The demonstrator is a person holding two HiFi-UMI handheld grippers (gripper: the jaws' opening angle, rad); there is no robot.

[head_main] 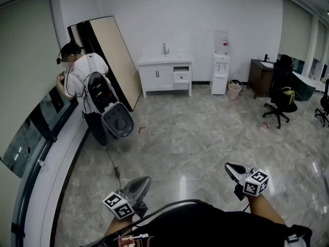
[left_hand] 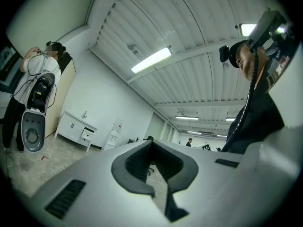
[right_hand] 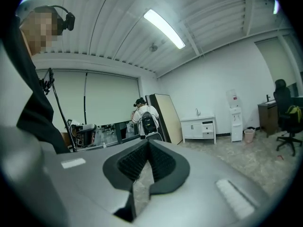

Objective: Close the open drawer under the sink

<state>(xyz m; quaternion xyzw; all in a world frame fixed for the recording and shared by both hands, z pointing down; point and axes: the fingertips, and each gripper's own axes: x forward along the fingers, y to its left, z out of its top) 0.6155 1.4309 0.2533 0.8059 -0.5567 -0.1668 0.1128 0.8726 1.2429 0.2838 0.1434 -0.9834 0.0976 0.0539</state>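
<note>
Person (head_main: 85, 84) and water dispenser (head_main: 220, 68) flank the distant open drawer (head_main: 181, 77); left tongs (head_main: 146, 179) and right tongs (head_main: 228, 165) clenched empty.

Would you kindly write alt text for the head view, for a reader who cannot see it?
Across a glossy floor, a white sink cabinet stands at the far wall with its right drawer pulled open. Low in the foreground, the left gripper and right gripper point toward it, far off. A person wearing a backpack stands at the left.
</note>
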